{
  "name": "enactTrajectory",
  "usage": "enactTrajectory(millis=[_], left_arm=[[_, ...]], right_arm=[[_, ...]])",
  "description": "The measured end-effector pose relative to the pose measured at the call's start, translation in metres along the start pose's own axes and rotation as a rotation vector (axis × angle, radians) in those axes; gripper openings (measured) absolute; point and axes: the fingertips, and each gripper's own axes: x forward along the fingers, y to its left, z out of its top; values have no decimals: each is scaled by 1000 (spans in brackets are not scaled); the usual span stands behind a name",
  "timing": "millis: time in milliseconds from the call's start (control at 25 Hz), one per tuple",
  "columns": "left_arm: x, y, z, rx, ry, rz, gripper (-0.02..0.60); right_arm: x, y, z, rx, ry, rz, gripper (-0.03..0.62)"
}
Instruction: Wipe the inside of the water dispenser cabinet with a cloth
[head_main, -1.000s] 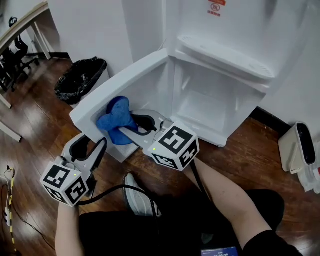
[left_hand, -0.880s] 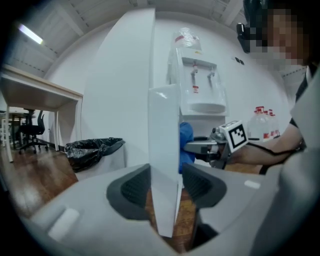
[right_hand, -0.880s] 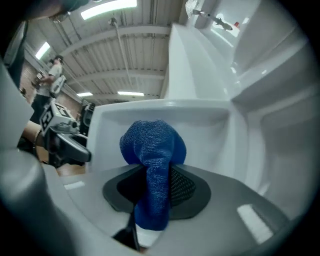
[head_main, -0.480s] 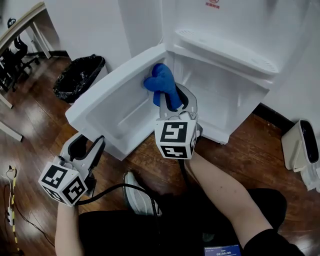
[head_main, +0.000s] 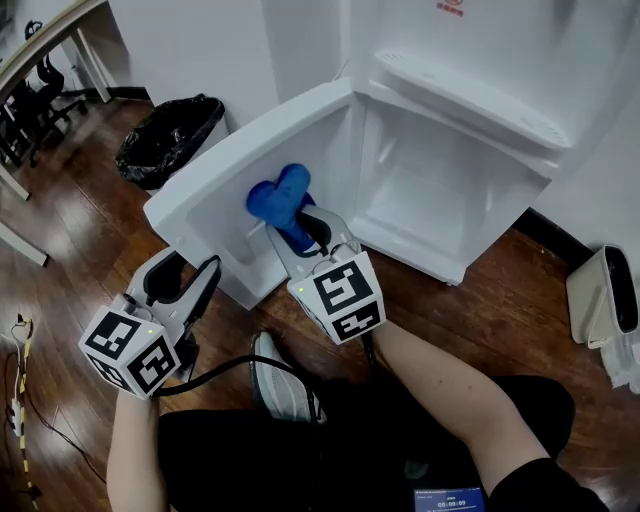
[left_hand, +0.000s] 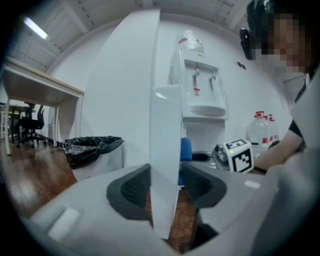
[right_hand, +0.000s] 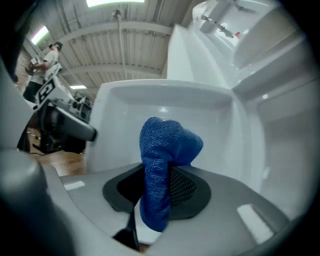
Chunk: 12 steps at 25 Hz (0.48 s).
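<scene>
Cloth (head_main: 283, 203): blue terry, bunched and folded over, clamped upright between the fingers of your right gripper (head_main: 303, 228), at the white inner face of the open cabinet door (head_main: 215, 175). Your left gripper (head_main: 186, 272) fingers clamp the door's edge.

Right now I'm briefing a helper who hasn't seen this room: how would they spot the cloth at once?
Find the white water dispenser, its lower cabinet door swung open to the left. In front of that door's inner face, the right gripper pinches the cloth. It is the only bright blue, fuzzy thing among white plastic.
</scene>
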Motion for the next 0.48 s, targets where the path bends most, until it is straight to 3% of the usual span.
enactTrajectory(millis=[160, 320, 360, 400, 480], left_arm=[[1, 0, 0, -4, -3, -2, 198], [-1, -2, 0, -1, 0, -14, 198], [-1, -3, 0, -1, 1, -16, 198], [-1, -2, 0, -1, 2, -14, 198], [0, -1, 0, -5, 0, -3, 198]], right_arm=[[2, 69, 0, 2, -24, 256, 112], [-3, 75, -16, 149, -15, 463, 112], [-3, 68, -21, 136, 9, 479, 112], [-1, 54, -27, 85, 36, 440, 112], [4, 15, -37, -49, 85, 255, 112]])
